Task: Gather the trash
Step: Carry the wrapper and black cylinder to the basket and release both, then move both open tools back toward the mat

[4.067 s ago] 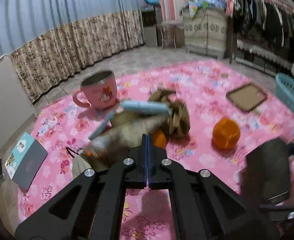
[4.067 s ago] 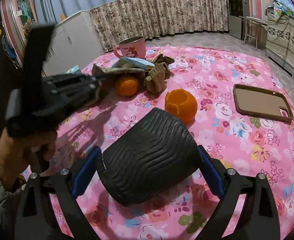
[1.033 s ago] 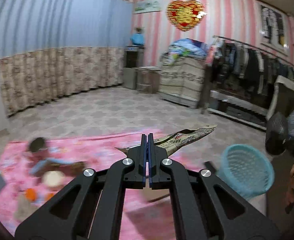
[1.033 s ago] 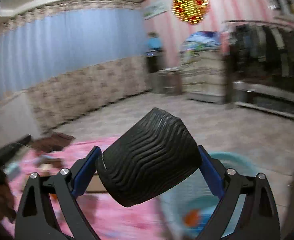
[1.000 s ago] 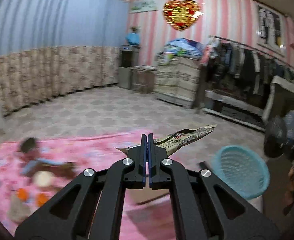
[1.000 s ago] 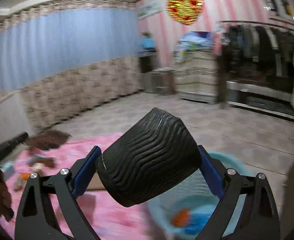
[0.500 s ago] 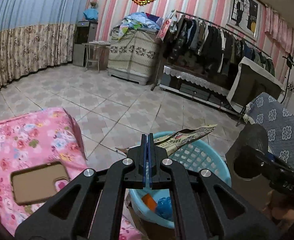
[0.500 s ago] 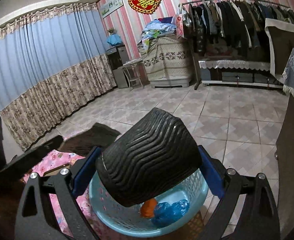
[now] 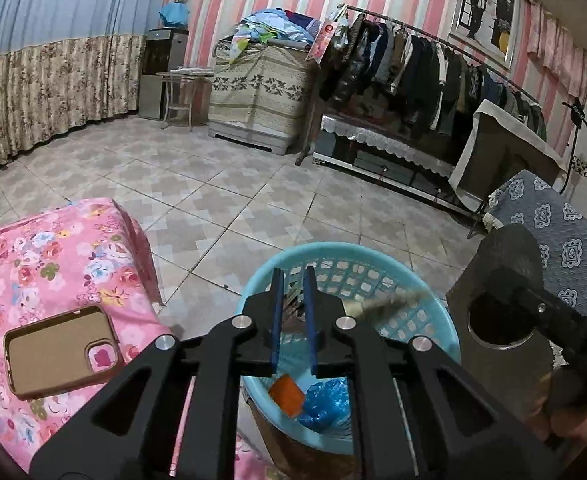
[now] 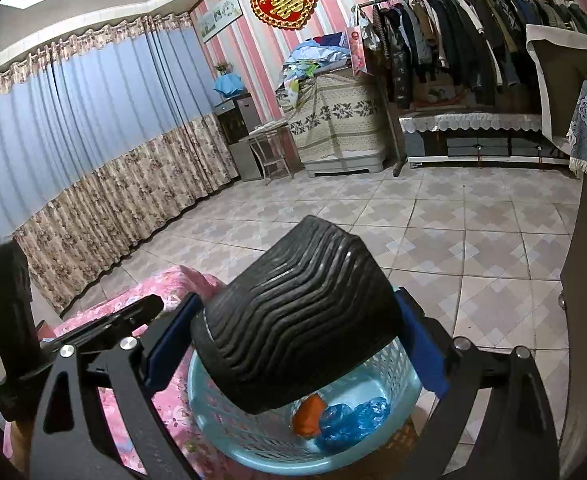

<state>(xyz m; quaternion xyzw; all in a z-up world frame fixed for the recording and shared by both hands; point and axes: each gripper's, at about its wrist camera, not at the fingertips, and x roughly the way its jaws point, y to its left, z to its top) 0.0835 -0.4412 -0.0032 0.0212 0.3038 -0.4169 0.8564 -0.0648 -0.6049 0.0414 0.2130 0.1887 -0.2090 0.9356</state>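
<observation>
My left gripper (image 9: 292, 273) hangs over a light blue basket (image 9: 373, 249), and its jaws are opening. The brown paper wrapper (image 9: 389, 303) has left the pads and is a blur dropping into the basket, just right of the fingertips. An orange peel (image 9: 287, 394) and a crumpled blue bag (image 9: 325, 400) lie in the basket's bottom. My right gripper (image 10: 297, 300) is shut on a black ribbed cup (image 10: 293, 320), tilted on its side above the same basket (image 10: 221, 412). In the left wrist view this cup (image 9: 501, 276) shows at the right.
A pink flowered cloth (image 9: 45, 260) covers the table at the left, with a brown phone case (image 9: 53, 354) near its edge. Tiled floor (image 9: 213, 184) lies beyond, with a clothes rack (image 9: 433, 64) and a covered cabinet (image 9: 259, 92) at the far wall.
Both grippers swung from the pink table to above the basket. The left jaws, shut on the wrapper before, have parted and the wrapper is falling. The right still holds the cup.
</observation>
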